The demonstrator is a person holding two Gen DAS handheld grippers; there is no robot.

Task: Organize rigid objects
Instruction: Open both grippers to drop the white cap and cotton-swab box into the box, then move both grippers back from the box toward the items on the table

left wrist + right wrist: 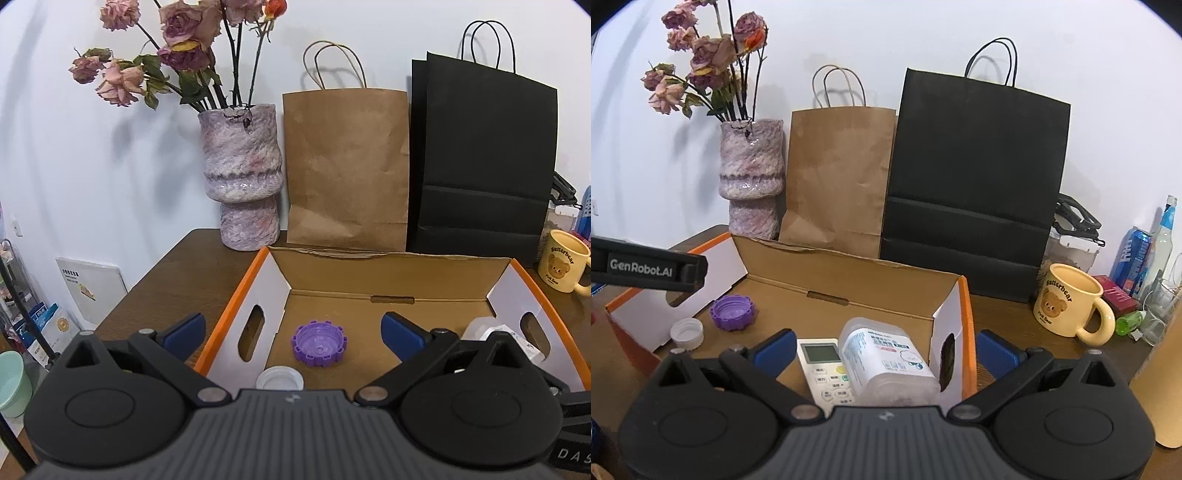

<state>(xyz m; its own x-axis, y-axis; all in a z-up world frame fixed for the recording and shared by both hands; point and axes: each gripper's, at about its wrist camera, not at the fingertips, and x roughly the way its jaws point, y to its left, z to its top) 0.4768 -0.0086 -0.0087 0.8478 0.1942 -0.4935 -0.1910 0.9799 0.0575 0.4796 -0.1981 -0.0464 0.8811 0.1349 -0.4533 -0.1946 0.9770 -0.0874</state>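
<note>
On the desk: an open cardboard box (pixel 388 275) with orange rims and white end walls stood near the back edge, before a vase (pixel 242 173) of dried roses, a brown paper bag (pixel 347 166) and a black paper bag (pixel 484 155).
Left claw (pixel 291 332): spread wide and holding nothing; one blue pad (pixel 186 330) hung outside the box's left end wall, the other above the box floor.
Purple cap (pixel 319 343): lay open side up on the box floor, between the left claw's pads and slightly ahead of them, touching neither.
White cap (pixel 280 378): sat on the box floor just nearer than the purple one, partly hidden by the claw's body.
Right claw (pixel 886 350): also wide open and empty; its left pad hung above the box floor, its right pad outside the right end wall.
Remote control (pixel 825 369): lay flat on the box floor between the right claw's pads, close under the claw.
Clear labelled bottle (pixel 886 354): lay on its side beside the remote, touching it, towards the right end wall.
Seen only from the right wrist: the remote, a blue can (pixel 1130 258), a glass bottle (pixel 1161 243) and a small green bottle (pixel 1128 321) towards the desk's right edge; the left claw's arm crossed the left of that view.
Seen from both: a yellow bear mug (pixel 1067 302) stood on the desk right of the box.
Seen only from the left wrist: a mint-green bin (pixel 13 384) off the desk's left edge.
</note>
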